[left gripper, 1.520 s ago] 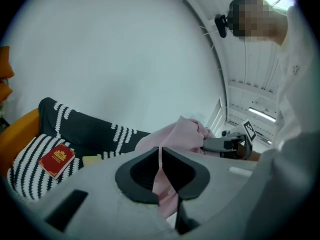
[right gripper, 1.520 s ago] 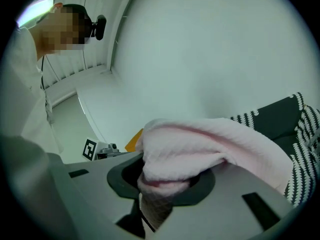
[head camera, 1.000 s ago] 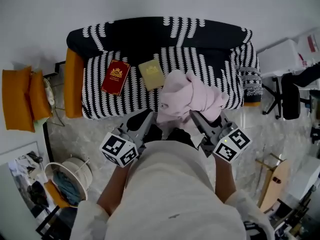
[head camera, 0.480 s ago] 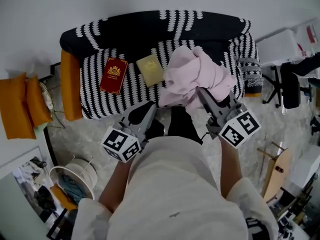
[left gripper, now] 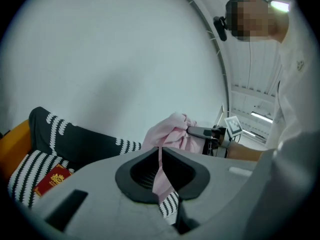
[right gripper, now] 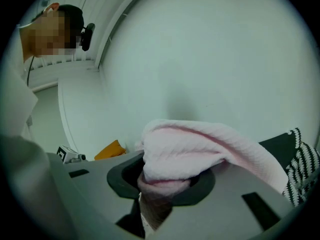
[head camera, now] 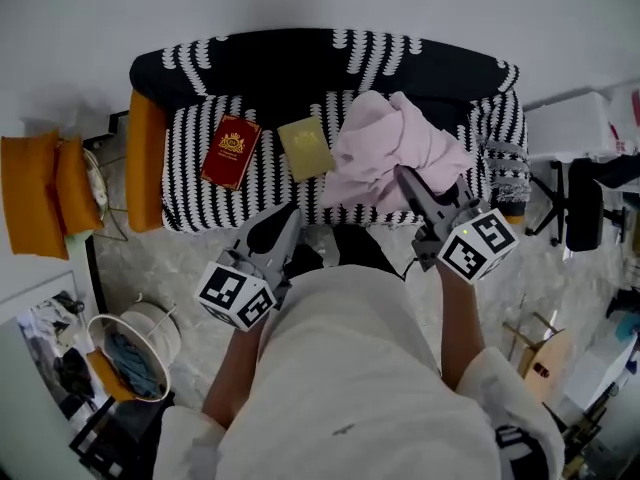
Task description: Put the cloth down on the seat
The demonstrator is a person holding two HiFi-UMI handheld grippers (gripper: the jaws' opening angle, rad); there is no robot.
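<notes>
A crumpled pink cloth (head camera: pixel 385 153) hangs over the right half of the striped black-and-white sofa seat (head camera: pixel 265 183). My right gripper (head camera: pixel 405 180) is shut on the cloth's near edge. In the right gripper view the cloth (right gripper: pixel 200 149) bulges out of the jaws and hides the fingertips. My left gripper (head camera: pixel 287 220) sits lower by the seat's front edge, jaws together, apart from the cloth. In the left gripper view the cloth (left gripper: pixel 172 131) and the right gripper (left gripper: pixel 200 132) show beyond its jaws.
A red booklet (head camera: pixel 231 153) and a yellow booklet (head camera: pixel 305 148) lie on the seat's left half. Orange cushions (head camera: pixel 40 196) sit on the floor at left, with a white basket (head camera: pixel 135 353) nearer. An office chair (head camera: pixel 575 193) stands at right.
The right gripper has carried the cloth from the seat's front edge farther back and to the right over the seat. The left gripper stayed low at the front edge, now clear of the cloth.
</notes>
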